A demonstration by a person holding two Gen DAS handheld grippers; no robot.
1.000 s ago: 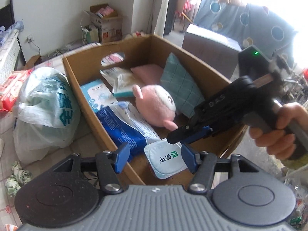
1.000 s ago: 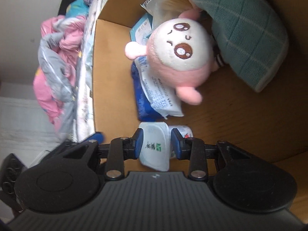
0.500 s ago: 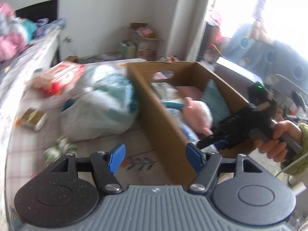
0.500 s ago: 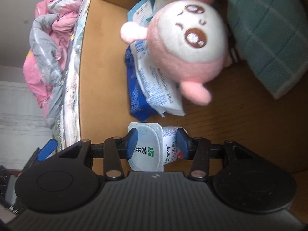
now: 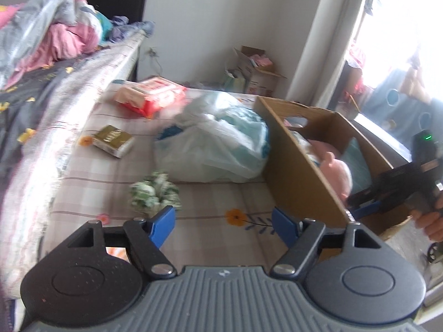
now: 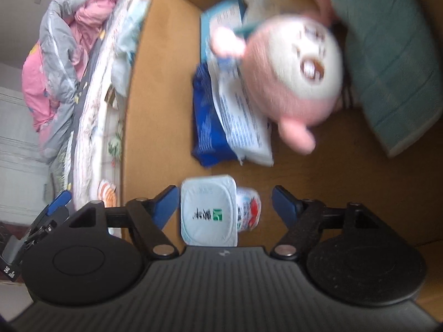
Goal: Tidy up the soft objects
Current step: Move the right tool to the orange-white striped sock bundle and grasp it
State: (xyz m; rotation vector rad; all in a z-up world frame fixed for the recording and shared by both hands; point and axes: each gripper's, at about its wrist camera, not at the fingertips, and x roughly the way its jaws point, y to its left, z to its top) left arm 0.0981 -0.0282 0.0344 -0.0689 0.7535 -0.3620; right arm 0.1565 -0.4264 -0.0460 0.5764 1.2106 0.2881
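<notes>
A cardboard box (image 5: 293, 171) stands on the bed at the right. Inside it lie a pink plush toy (image 6: 299, 77), a teal cushion (image 6: 393, 63), a blue-and-white pack (image 6: 210, 127) and a yogurt cup (image 6: 210, 210) on its side. My right gripper (image 6: 224, 197) is inside the box with its jaws opening. The cup lies between the pads, and neither pad presses on it. My left gripper (image 5: 223, 218) hovers over the flowered sheet left of the box, its jaws opening with nothing between them. A crumpled green-and-white cloth (image 5: 153, 191) lies just beyond its left finger.
A stuffed white-and-teal plastic bag (image 5: 216, 144) leans against the box's left wall. A gold pack (image 5: 112, 139) and a red-and-white pack (image 5: 152, 94) lie farther back on the sheet. Bunched pink and grey bedding (image 5: 55, 36) fills the far left.
My left gripper swung left from above the box to over the sheet and widened. My right gripper let go of the yogurt cup, which now rests on the box floor.
</notes>
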